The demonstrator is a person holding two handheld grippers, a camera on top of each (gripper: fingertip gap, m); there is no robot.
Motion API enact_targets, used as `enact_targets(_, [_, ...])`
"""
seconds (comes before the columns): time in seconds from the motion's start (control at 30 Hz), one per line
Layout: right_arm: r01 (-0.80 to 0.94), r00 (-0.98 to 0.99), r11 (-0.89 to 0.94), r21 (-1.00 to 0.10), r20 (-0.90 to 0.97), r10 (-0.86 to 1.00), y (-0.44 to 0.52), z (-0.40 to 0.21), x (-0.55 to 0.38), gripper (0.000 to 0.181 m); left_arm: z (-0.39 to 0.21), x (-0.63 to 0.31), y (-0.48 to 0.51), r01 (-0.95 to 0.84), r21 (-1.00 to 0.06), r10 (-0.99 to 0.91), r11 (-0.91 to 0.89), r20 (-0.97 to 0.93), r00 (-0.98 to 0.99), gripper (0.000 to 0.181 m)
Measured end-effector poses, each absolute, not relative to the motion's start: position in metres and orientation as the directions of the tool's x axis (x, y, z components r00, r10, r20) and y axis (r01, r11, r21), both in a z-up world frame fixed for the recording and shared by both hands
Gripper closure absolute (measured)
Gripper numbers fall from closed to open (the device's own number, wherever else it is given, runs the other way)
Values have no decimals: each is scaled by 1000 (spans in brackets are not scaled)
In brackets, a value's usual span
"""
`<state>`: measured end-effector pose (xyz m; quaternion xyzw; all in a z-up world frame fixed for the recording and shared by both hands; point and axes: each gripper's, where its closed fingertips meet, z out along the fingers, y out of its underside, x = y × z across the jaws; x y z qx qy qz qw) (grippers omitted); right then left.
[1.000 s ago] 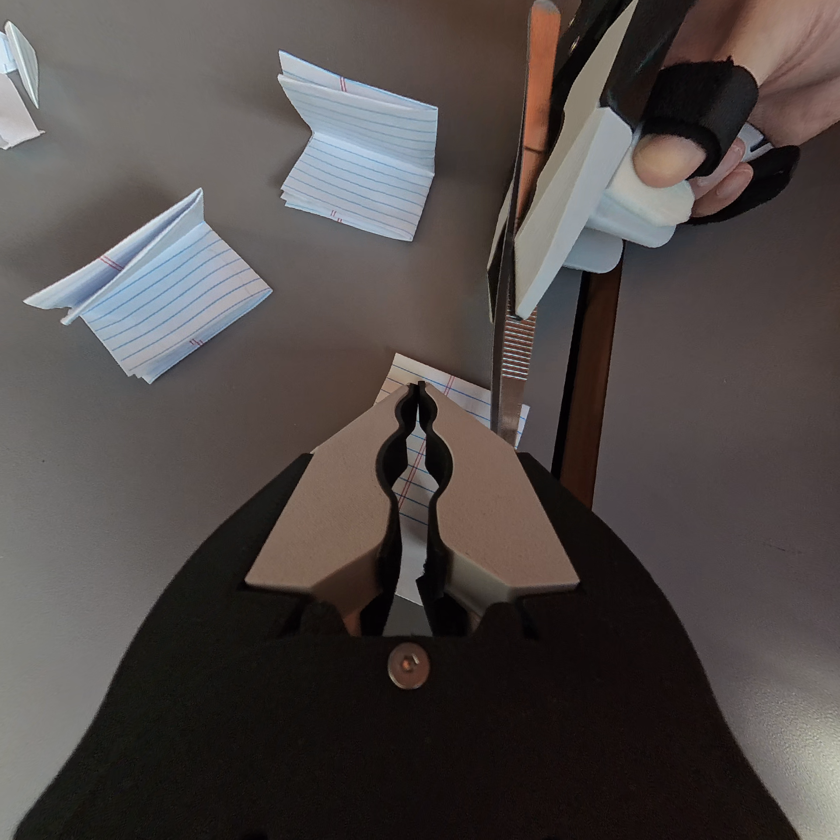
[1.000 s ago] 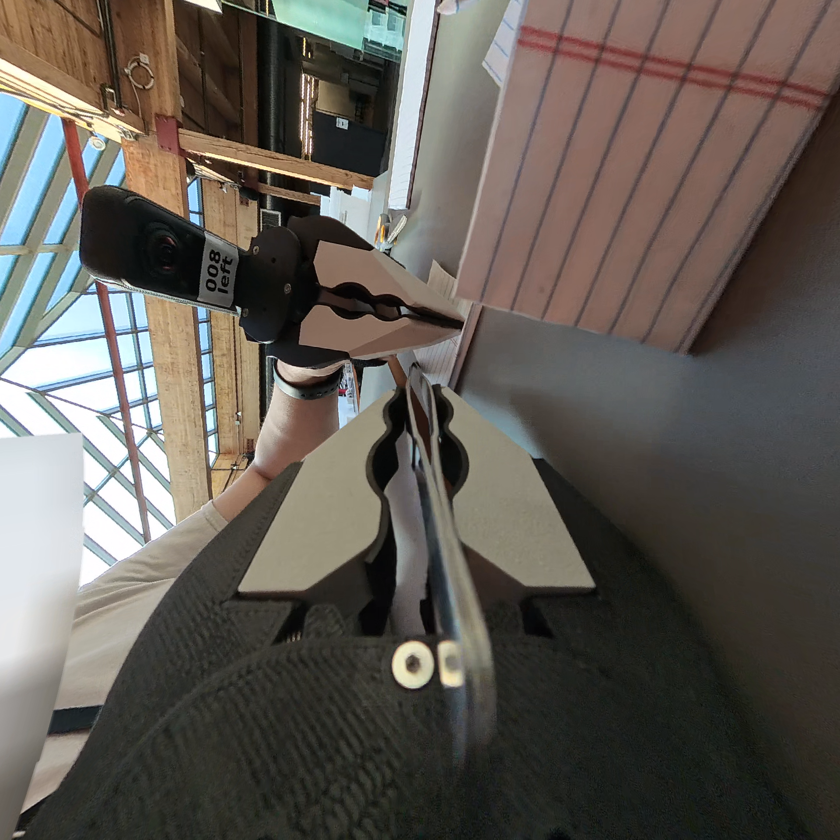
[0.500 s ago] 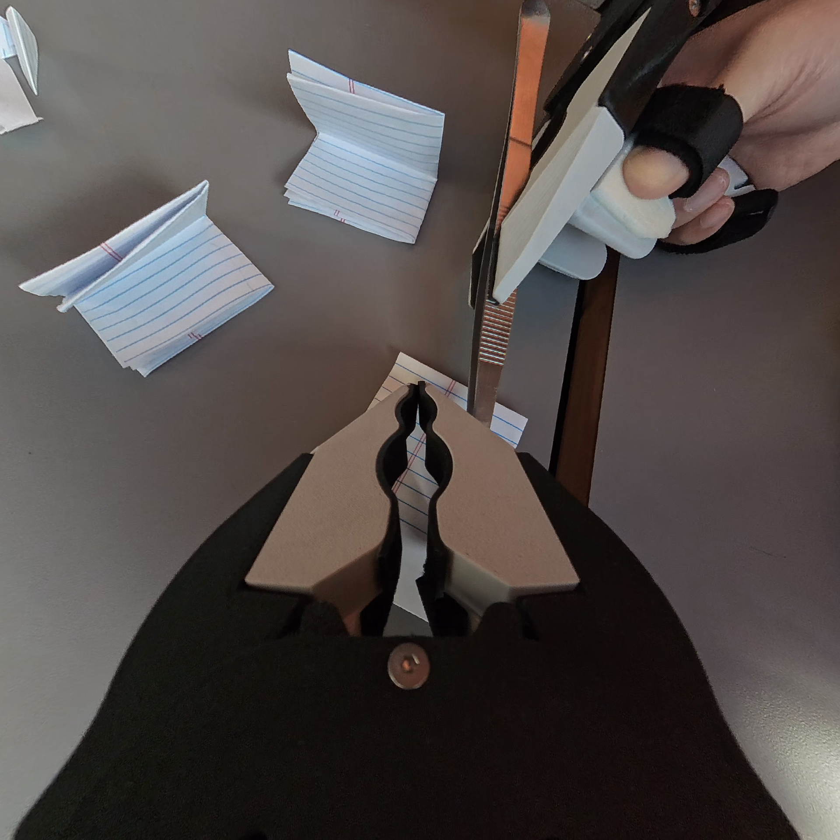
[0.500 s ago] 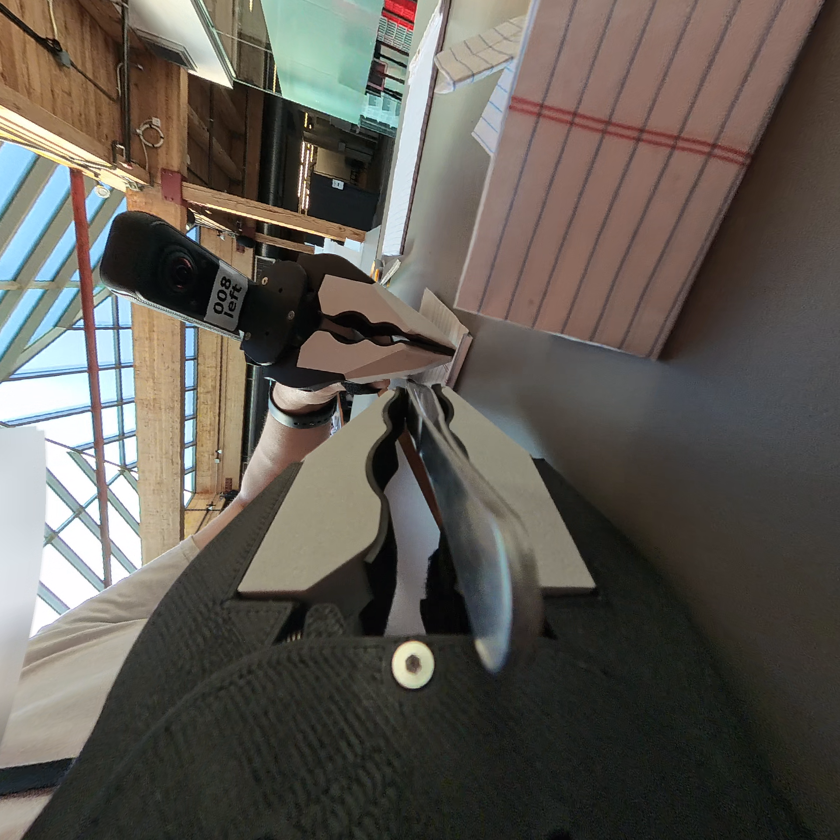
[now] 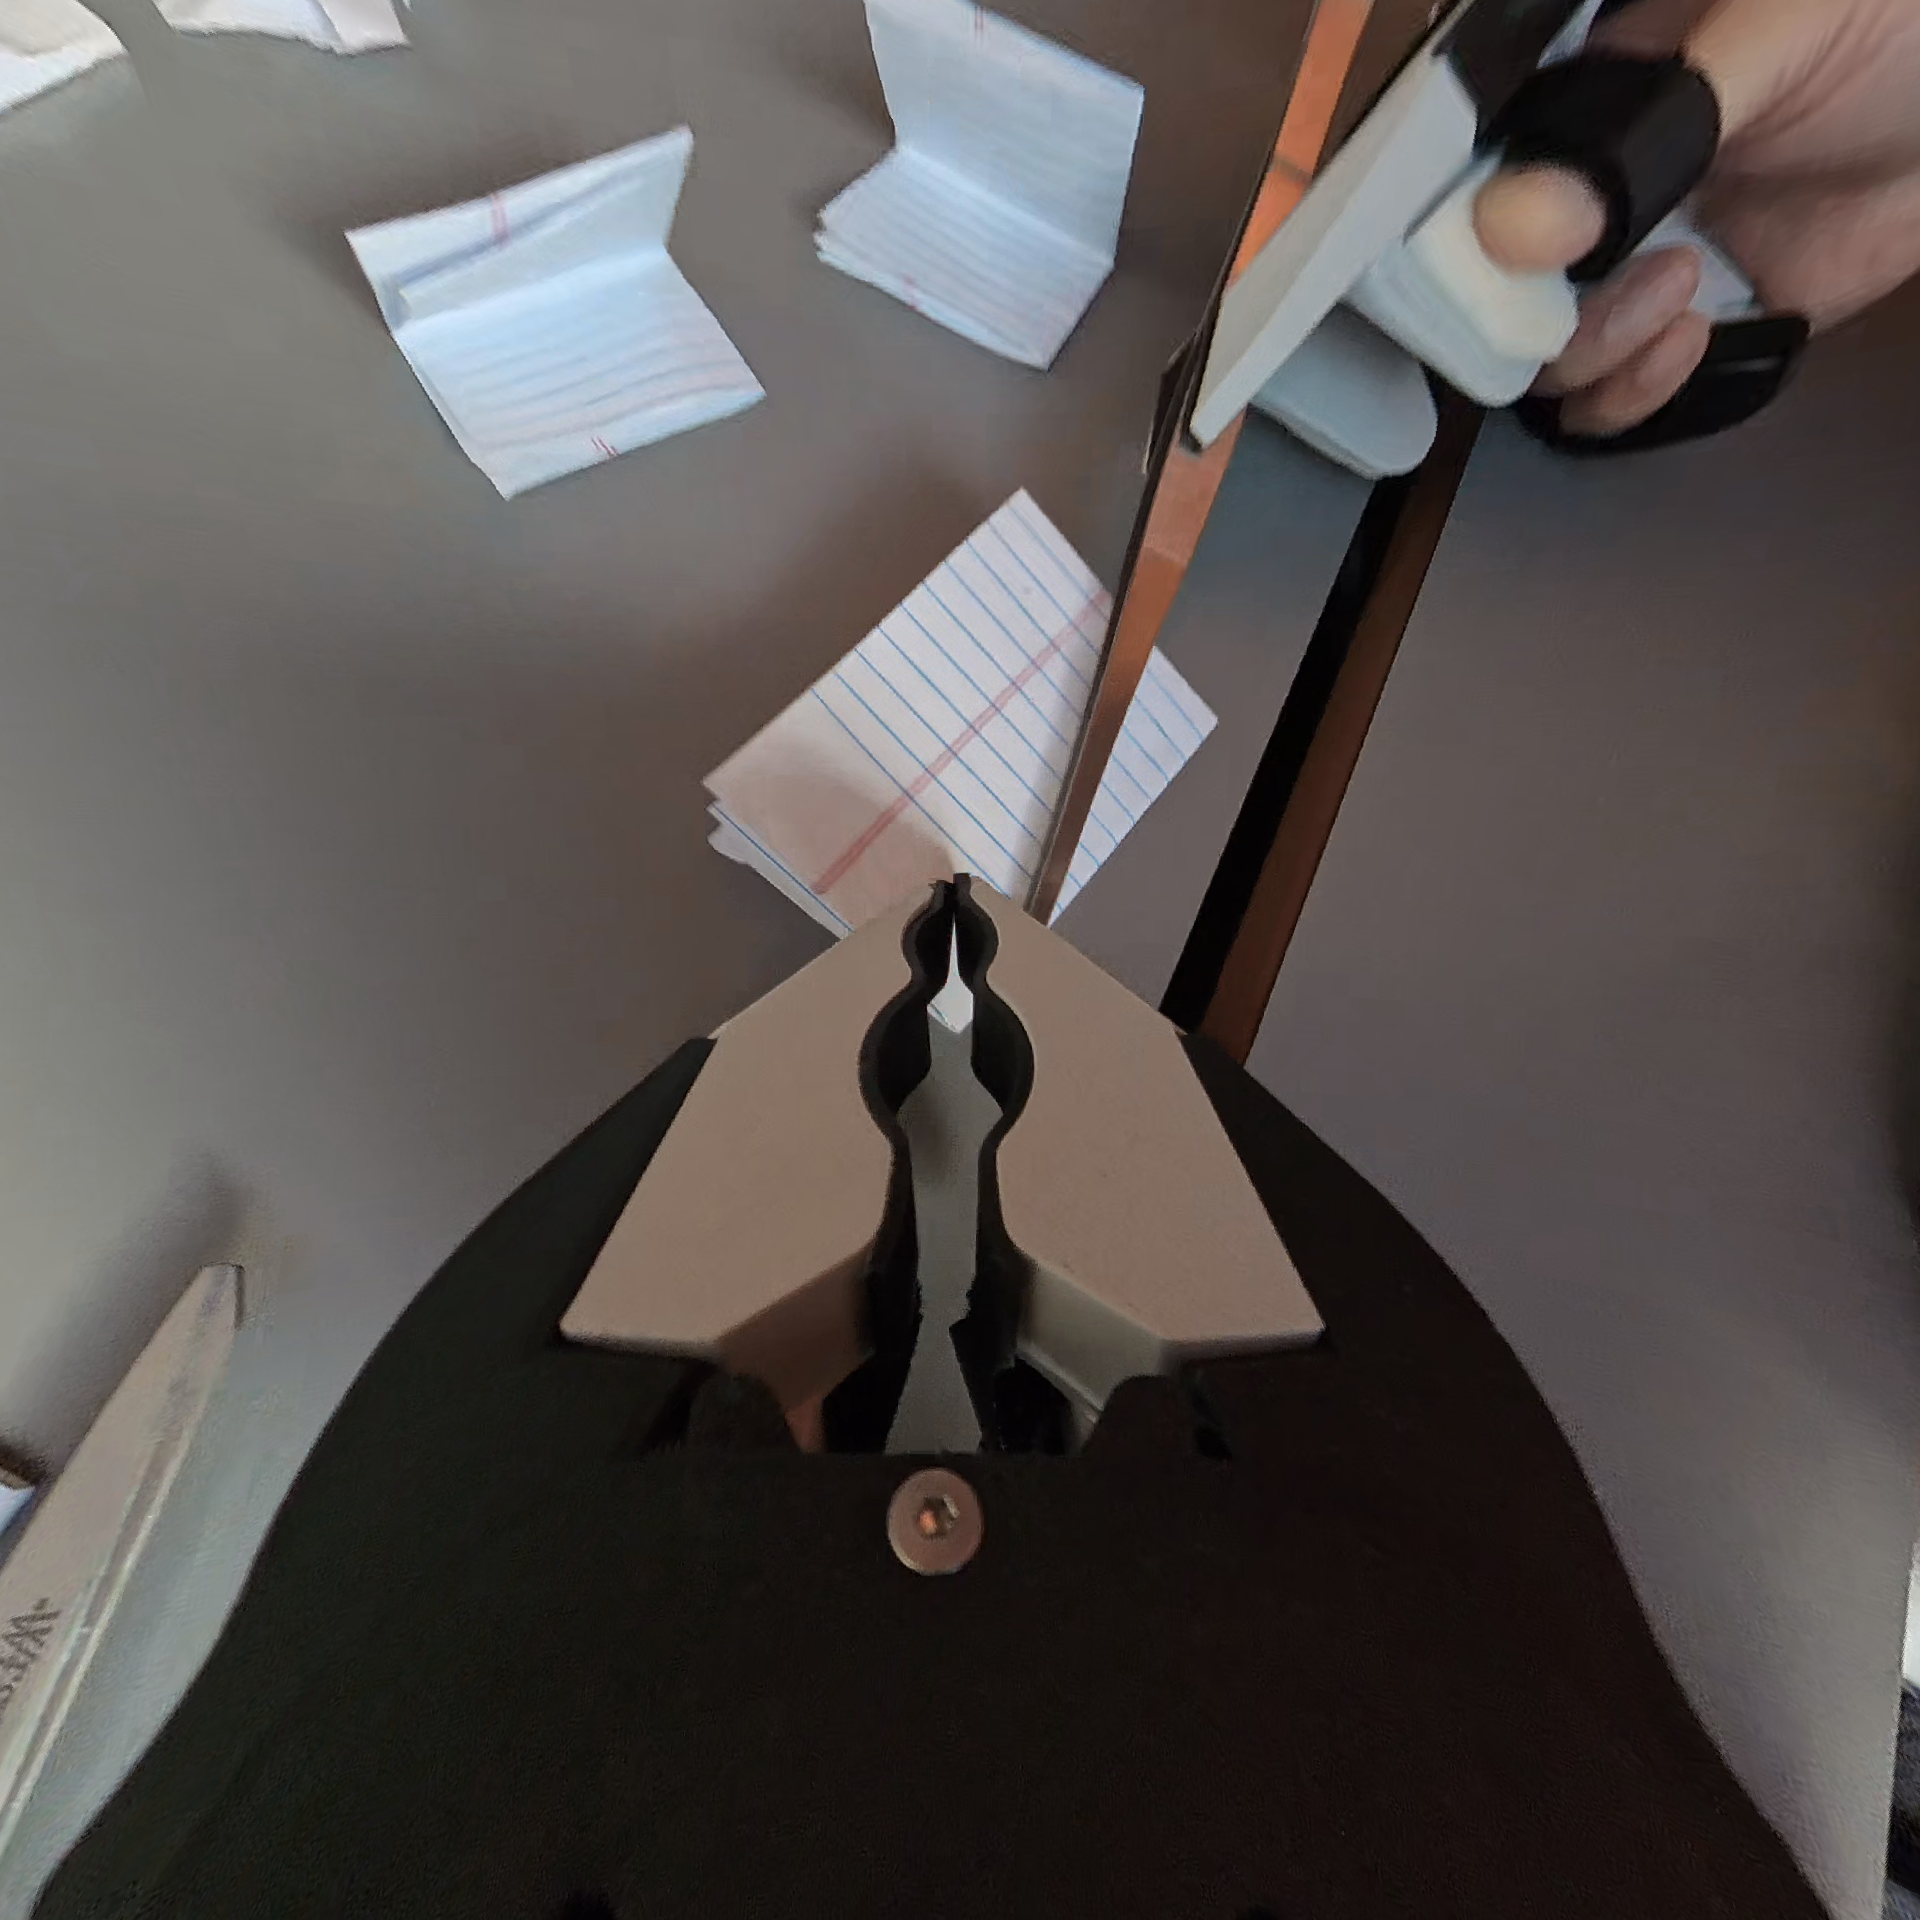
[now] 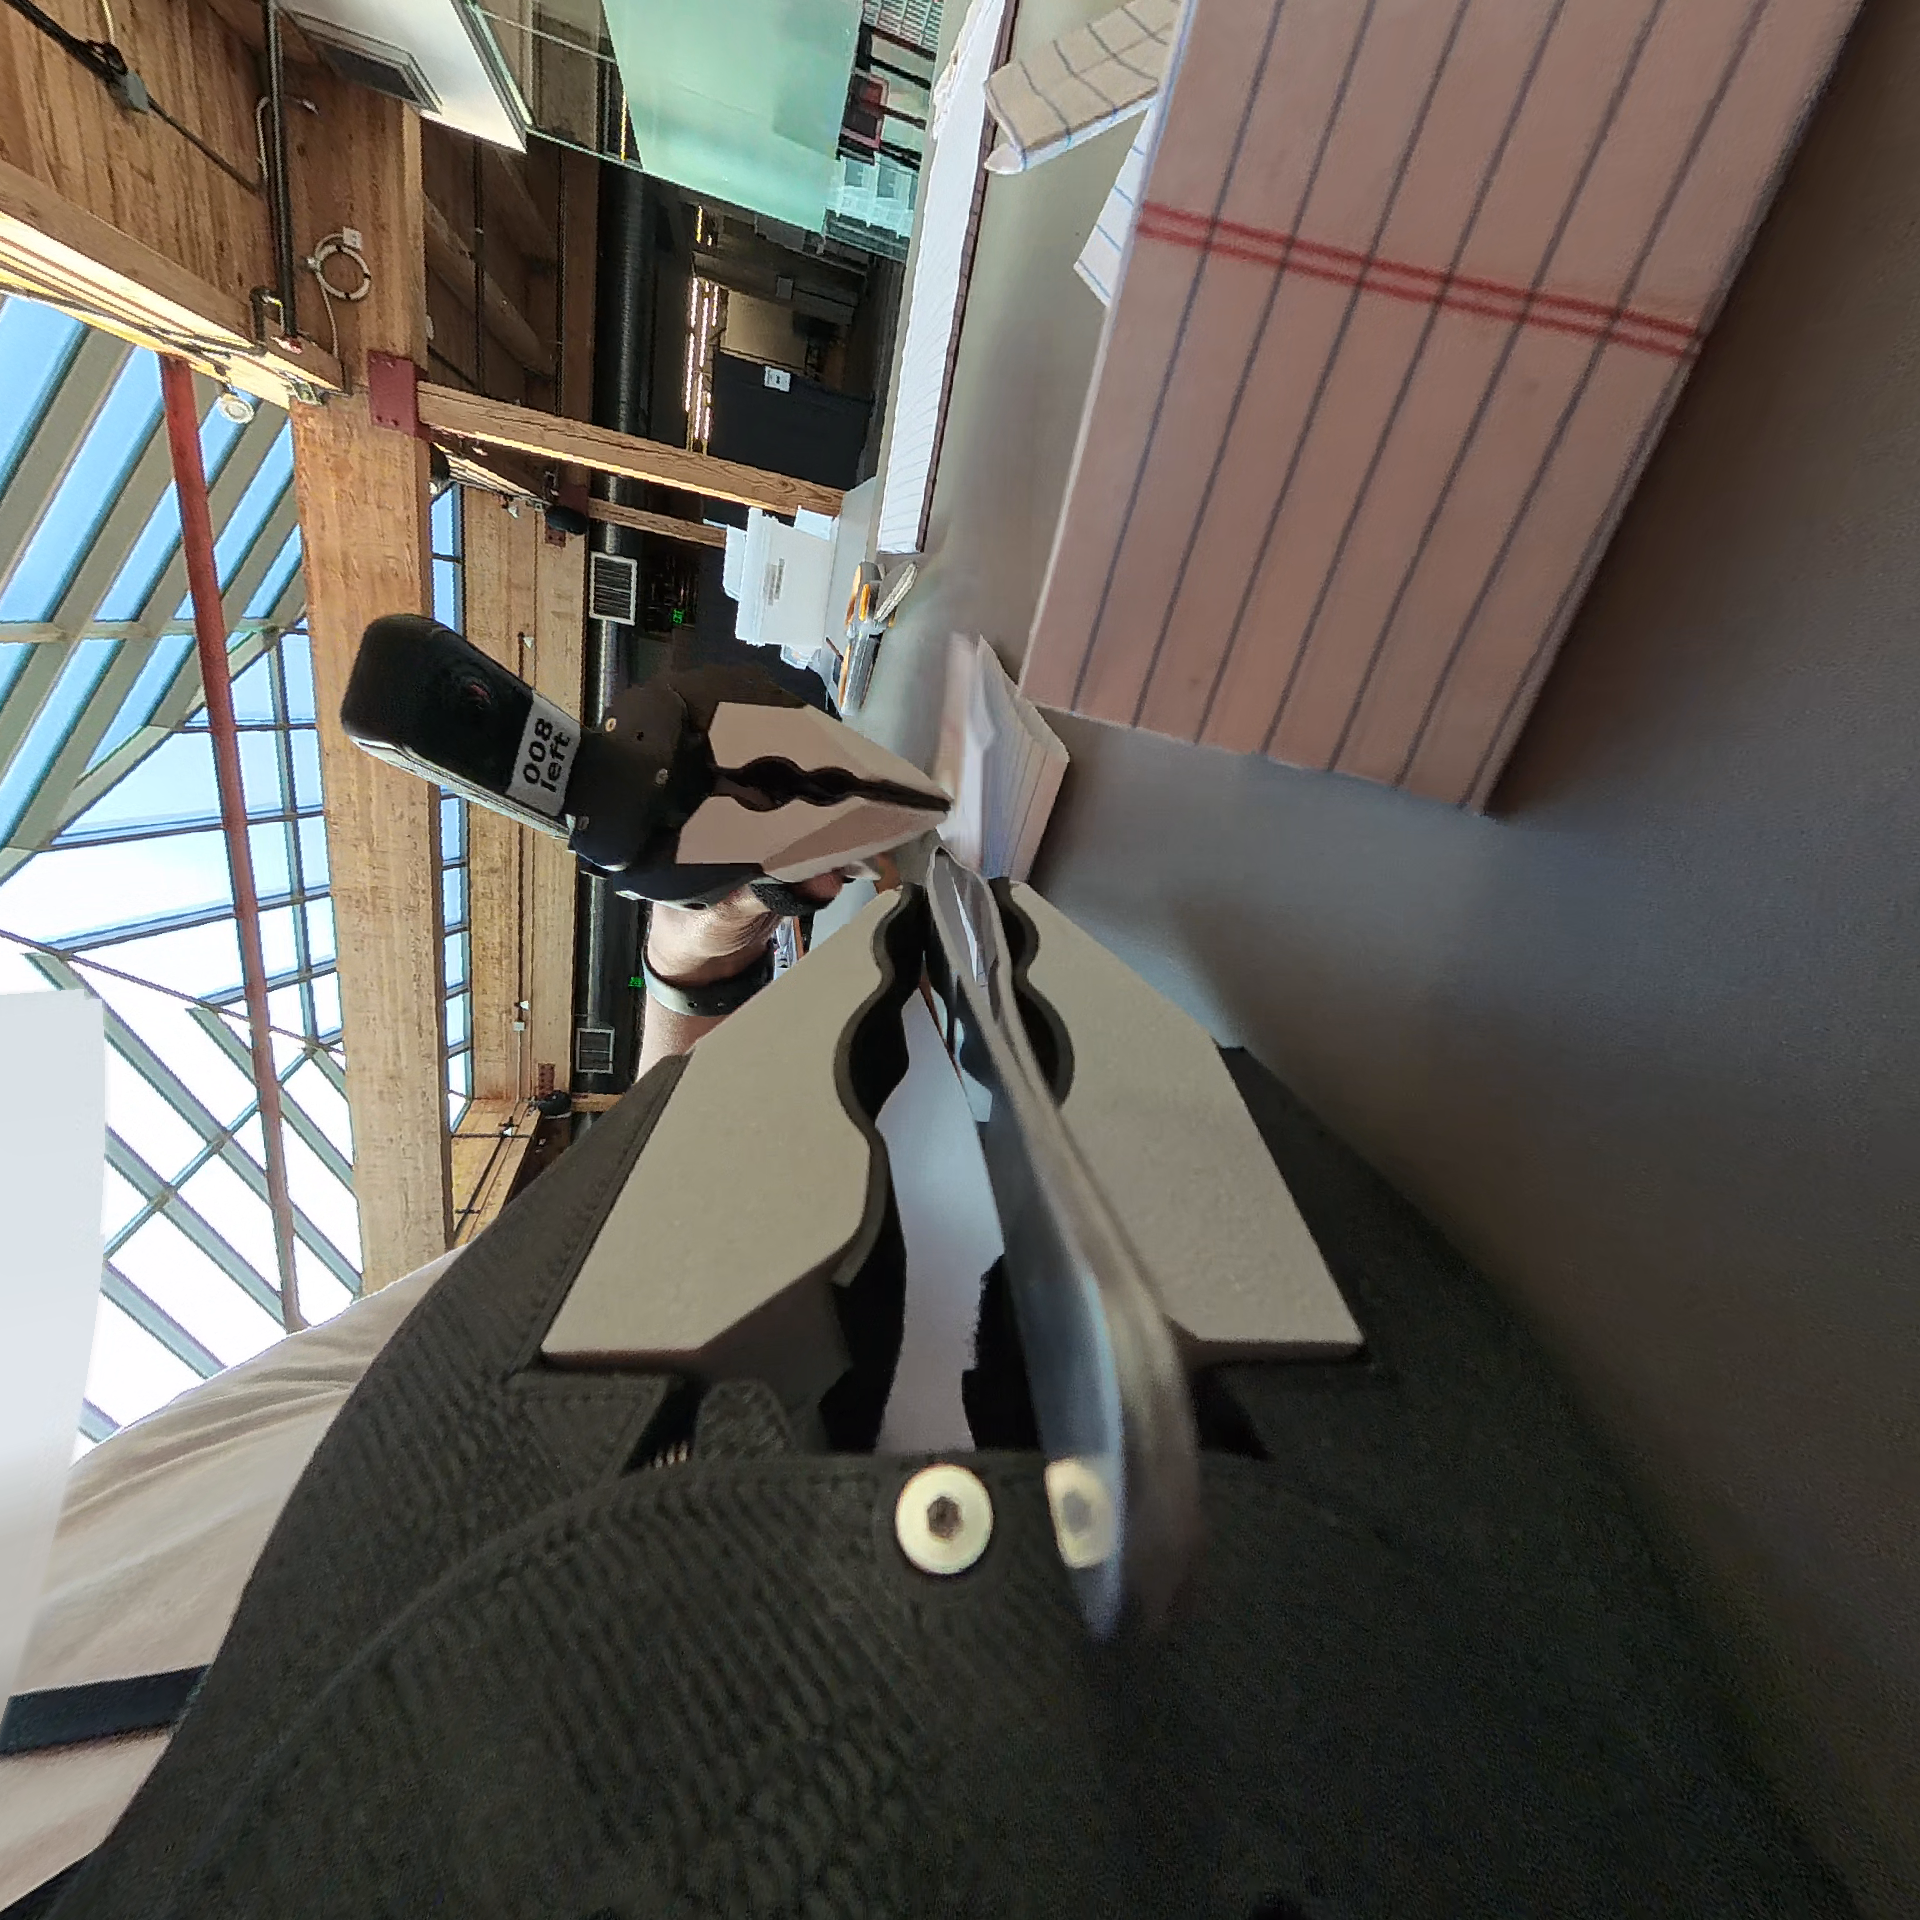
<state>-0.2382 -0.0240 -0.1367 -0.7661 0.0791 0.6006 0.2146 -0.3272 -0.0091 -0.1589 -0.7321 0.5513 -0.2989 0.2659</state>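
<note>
Matt grey tabletop (image 5: 312, 831), lined paper squares (image 5: 966, 717), glossy metal tweezers (image 5: 1122, 665), matt plastic gripper fingers (image 5: 790, 1164)

Grey matte counter (image 5: 312, 831), plain. Near centre: folded paper (image 5: 966, 717), white w/ thin blue rules, one red margin stripe. Far left: folded sheet (image 5: 561, 332), same white/blue rules, small red ticks. Far centre: another folded sheet (image 5: 987, 208), white, blue-lined. Left gripper (image 5: 954, 914): beige jaws, black inner pads, black textured body, silver screw. Right gripper (image 6: 961, 914): same beige + black. Shiny steel tweezers (image 6: 1049, 1164) w/ copper-orange reflections. Black finger straps on hand (image 5: 1766, 156). Near left: silvery-grey metal bar (image 5: 114, 1475).
</note>
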Motion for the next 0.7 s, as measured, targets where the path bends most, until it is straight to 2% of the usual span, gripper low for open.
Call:
enact_targets(0.2, [-414,259,-884,-216,-959,113,-16,-134,-220,170,-162,-327,-11,-637,-741,-970,-212,81,229,181])
enact_targets(0.3, [-383,256,-901,-204,-960,109,-20,-137,-218,170,-162,-327,-11,-619,-750,-967,-233,108,233,181])
enact_targets(0.5, [-341,305,-905,-254,-941,149,-21,-140,-206,168,-161,-329,-10,-640,-734,-964,-225,71,257,181])
enact_targets(0.63, [-327,307,-908,-263,-938,161,-21,-140,-206,168,-146,-329,-19,-584,-741,-936,-331,180,302,181])
enact_targets(0.7, [-328,298,-910,-255,-941,157,-21,-140,-206,169,-155,-332,-21,-599,-689,-909,-409,244,339,181])
